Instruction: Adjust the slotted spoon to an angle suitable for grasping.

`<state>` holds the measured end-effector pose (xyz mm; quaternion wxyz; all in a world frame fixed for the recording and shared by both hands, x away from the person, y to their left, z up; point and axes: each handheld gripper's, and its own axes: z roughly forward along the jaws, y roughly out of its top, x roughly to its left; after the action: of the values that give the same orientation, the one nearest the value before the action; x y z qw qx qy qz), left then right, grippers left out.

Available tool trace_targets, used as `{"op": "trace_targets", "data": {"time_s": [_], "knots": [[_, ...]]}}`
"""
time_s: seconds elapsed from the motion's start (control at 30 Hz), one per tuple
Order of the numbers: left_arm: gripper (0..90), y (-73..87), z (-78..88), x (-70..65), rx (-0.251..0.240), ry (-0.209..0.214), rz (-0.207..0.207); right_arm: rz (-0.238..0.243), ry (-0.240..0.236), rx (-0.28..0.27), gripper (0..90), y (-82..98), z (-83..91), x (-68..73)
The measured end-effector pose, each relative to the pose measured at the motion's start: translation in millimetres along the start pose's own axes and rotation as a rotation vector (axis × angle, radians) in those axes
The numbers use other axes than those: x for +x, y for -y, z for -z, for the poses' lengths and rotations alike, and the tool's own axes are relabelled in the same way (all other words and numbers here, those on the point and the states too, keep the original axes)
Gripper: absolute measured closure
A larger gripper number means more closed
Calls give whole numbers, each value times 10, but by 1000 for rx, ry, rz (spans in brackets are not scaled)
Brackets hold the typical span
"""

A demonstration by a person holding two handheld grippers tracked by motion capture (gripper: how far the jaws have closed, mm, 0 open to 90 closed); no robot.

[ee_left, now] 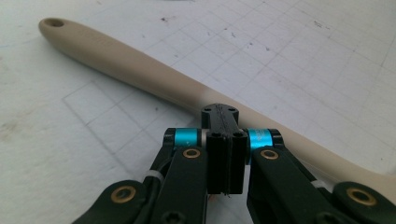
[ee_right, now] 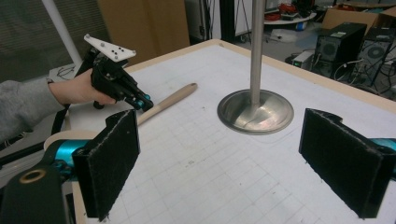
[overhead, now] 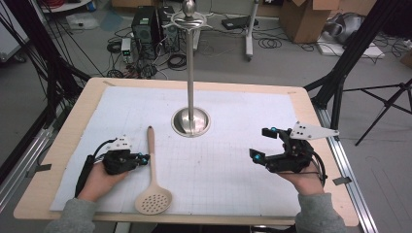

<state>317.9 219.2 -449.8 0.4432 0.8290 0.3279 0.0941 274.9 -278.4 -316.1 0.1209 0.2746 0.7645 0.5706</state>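
- Skimmer: a beige slotted spoon lying flat on the white grid mat, its round perforated bowl near the front edge and its handle pointing away toward the stand.
- Stand: a polished metal pole rising from a round base at the middle of the mat, with a ring of hooks near its top. It is well apart from the skimmer.
- Left gripper: held low beside the handle, about midway along it. The left gripper view shows the two black jaws pressed flat together with nothing between them, their tip just at the handle's near edge. Whether the tip touches the handle cannot be told.
- Right gripper: held above the mat on the right, well away from the skimmer. Its padded jaws stand wide apart and empty, seen on either side of the right gripper view with the stand between them.
- Step in hand, as a judgement: the left gripper seems to be lining up on the handle for a pick-up.
- To do it well: the jaws must open wider than the handle before going down, one on each side.
- Grip across the handle's width, squarely, so it does not roll or slip.
- Take hold nearer the bowl than the hole end, since the bowl looks the heavier part.
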Motion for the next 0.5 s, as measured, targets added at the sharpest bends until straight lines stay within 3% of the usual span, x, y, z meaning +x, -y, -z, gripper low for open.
{"op": "trace_targets", "data": {"time_s": [0.27, 0.5], "knots": [[895, -76, -121, -80, 14, -1, -24, -5, 10, 5, 112, 31, 43, -7], [894, -86, -111, -75, 10, 4, -9, -7, 4, -3, 112, 18, 76, 7]]}}
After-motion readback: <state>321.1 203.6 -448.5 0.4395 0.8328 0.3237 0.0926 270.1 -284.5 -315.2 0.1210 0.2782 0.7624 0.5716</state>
